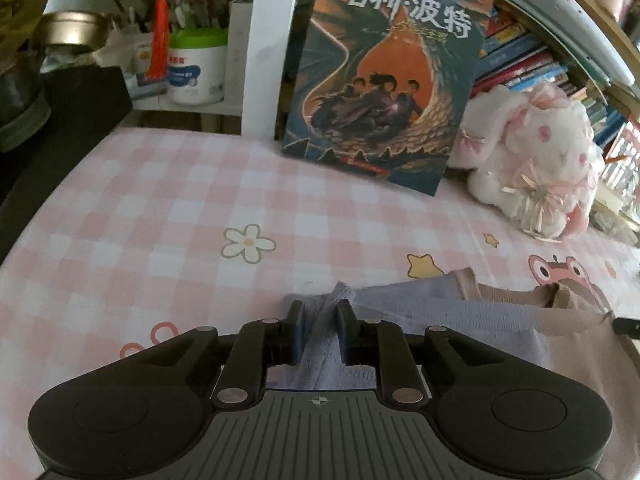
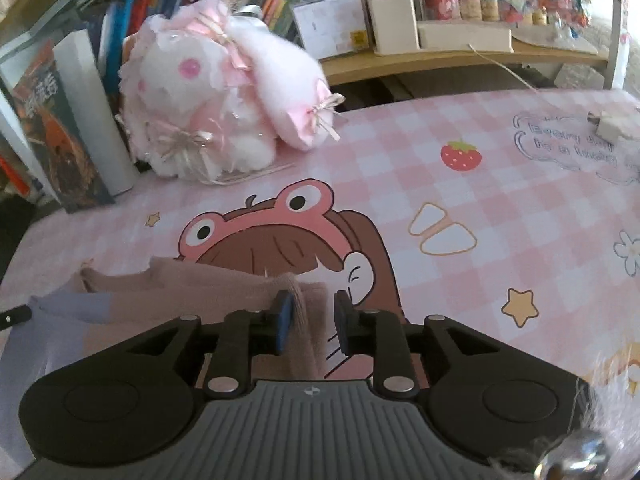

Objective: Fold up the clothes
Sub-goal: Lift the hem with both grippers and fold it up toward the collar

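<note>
A knit garment, lavender (image 1: pixel 440 312) on one side and dusty pink (image 2: pixel 200 292) on the other, lies on a pink checked mat (image 1: pixel 160 220). My left gripper (image 1: pixel 320 312) sits at the lavender edge. A raised fold of that cloth fills the gap and touches both pads. My right gripper (image 2: pixel 310 312) stands over the pink edge, where a fold rises against the left pad. A strip of mat shows between that fold and the right pad, so these jaws stand slightly apart. Each view catches the other gripper's tip at its edge.
A book (image 1: pixel 384 80) stands upright at the back of the mat beside a white-and-pink plush rabbit (image 2: pixel 208 92). Shelves of books rise behind. A white tub (image 1: pixel 196 72) holding pens is at the far left. A small white plug (image 2: pixel 612 126) lies far right.
</note>
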`<state>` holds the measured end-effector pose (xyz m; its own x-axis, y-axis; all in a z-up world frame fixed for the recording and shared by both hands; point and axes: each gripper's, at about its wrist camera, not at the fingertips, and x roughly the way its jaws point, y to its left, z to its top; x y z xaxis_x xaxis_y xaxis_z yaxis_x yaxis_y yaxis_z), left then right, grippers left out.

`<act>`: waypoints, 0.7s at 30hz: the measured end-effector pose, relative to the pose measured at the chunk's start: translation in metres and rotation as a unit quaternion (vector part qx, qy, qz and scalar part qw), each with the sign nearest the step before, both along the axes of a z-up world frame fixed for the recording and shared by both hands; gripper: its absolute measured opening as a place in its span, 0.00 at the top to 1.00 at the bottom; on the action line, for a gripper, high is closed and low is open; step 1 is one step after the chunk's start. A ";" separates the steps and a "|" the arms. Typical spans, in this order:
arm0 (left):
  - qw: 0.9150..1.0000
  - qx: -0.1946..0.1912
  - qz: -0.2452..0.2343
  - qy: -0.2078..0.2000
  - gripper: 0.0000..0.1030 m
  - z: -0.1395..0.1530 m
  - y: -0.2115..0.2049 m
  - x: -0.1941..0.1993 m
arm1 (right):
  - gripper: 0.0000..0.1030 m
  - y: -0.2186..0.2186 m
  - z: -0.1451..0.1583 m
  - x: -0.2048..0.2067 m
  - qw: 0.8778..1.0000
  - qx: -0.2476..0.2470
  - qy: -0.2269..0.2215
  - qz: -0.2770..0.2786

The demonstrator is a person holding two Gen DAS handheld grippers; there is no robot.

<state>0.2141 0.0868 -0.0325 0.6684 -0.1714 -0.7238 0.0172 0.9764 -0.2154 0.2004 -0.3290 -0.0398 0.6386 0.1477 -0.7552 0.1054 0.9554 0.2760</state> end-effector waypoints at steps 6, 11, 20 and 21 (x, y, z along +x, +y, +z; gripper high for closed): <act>0.997 -0.053 0.052 0.001 0.69 0.005 0.022 -0.007 | 0.79 -0.007 0.001 -0.006 0.999 0.019 -0.006 -0.025; 0.995 -0.069 0.066 -0.019 0.69 0.020 0.044 -0.039 | 0.79 -0.024 0.017 -0.026 0.997 0.024 -0.025 -0.065; 0.995 -0.085 0.045 -0.004 0.69 0.022 0.054 -0.116 | 0.79 -0.015 0.042 -0.090 0.998 0.014 -0.038 -0.043; 0.995 -0.086 0.042 -0.003 0.69 0.022 0.053 -0.123 | 0.79 -0.009 0.043 -0.098 0.999 0.007 -0.038 -0.036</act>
<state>0.0911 0.1397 -0.0107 0.6896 -0.2359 -0.6847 -0.0620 0.9228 -0.3803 0.1023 -0.3384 0.0028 0.7029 0.1086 -0.7029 0.1527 0.9422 0.2983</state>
